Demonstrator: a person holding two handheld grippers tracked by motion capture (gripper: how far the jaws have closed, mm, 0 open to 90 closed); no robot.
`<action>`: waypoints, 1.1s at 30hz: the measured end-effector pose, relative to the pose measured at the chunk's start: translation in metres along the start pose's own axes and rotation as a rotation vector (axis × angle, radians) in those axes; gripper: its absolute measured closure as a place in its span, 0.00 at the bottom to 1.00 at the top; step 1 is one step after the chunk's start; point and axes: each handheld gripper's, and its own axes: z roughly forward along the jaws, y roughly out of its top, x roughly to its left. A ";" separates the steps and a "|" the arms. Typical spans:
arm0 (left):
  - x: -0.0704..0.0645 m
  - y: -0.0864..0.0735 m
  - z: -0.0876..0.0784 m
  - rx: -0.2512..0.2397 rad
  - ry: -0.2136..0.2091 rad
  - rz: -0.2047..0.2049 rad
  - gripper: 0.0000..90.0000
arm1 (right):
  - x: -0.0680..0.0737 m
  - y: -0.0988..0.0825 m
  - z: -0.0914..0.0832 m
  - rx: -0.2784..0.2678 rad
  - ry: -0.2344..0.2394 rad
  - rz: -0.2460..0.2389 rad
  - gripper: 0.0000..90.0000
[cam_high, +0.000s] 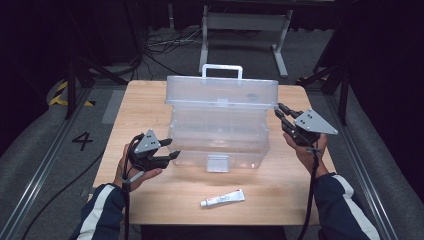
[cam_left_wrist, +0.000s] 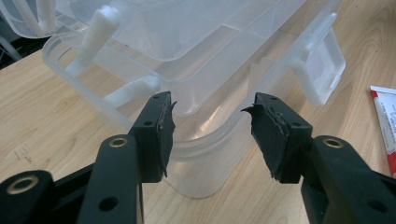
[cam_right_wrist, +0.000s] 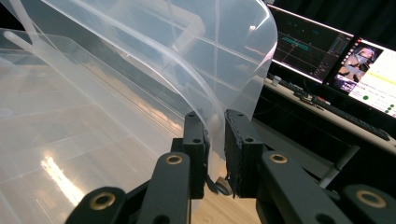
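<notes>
Box (cam_high: 219, 132): clear plastic, mid-table, lid (cam_high: 221, 92) raised | your right gripper (cam_right_wrist: 215, 140): jaws nearly together on lid's right edge | your left gripper (cam_left_wrist: 212, 128): jaws apart, at box's near-left corner

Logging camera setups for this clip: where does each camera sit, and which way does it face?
High view: above the person's side, looking forward and down on the table; forearms, both hands, left claw, right claw.
Left gripper view: rides the left claw, open, facing the clear box.
Right gripper view: rides the right claw, jaws either side of the lid edge.
All share the box; high and left share the tube.
</notes>
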 end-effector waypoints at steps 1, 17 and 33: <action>0.000 0.000 0.000 -0.001 -0.001 0.000 0.55 | 0.000 0.000 0.001 -0.001 -0.003 0.004 0.89; -0.007 0.006 -0.004 -0.012 -0.013 0.033 0.54 | -0.005 0.009 0.010 0.007 -0.039 0.012 0.90; -0.028 0.031 0.026 0.053 -0.116 0.172 0.53 | -0.012 0.016 0.018 0.012 -0.051 0.027 0.91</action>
